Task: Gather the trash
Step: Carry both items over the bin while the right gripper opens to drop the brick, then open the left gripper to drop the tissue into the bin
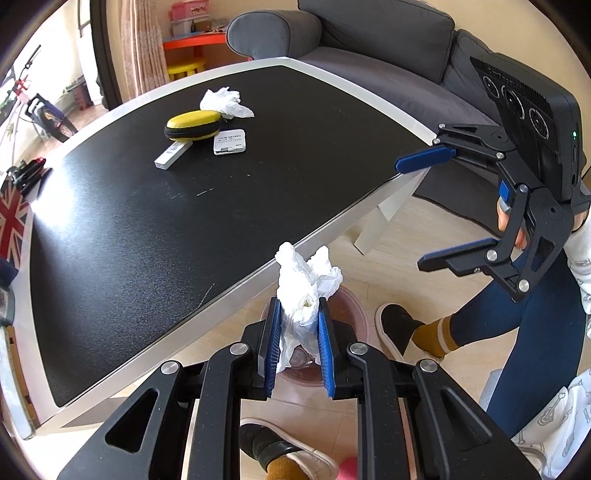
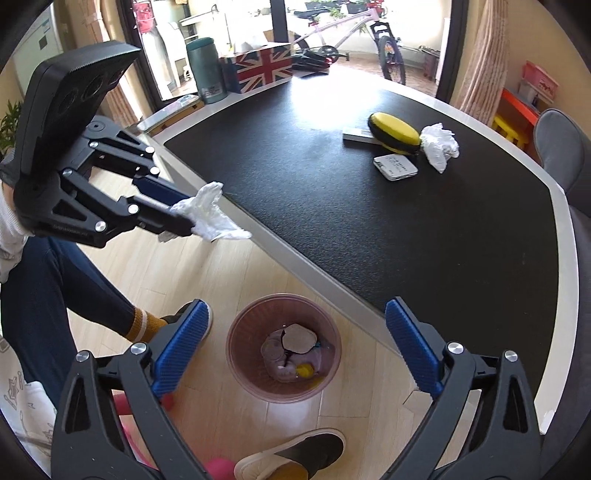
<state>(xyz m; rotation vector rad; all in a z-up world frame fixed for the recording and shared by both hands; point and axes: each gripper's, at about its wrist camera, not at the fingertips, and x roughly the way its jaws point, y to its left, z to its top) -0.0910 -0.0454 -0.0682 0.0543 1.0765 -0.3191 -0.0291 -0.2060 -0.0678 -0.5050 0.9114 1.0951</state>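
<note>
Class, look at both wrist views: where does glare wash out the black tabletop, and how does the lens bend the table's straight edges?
Left wrist view: glare whitens the tabletop at its left end, near the flag box; the pale table border bows into a curve. Right wrist view: glare sits at the tabletop's far end, below the bicycle; the edges curve likewise, and dark corners frame the picture.

From your left wrist view, the bin (image 1: 354,314) sits mostly hidden behind the clamped tissue (image 1: 306,291) and the left tool (image 1: 297,332). The print on the white card (image 1: 229,141) is too small to read. The sofa (image 1: 369,44) runs off the top edge.
</note>
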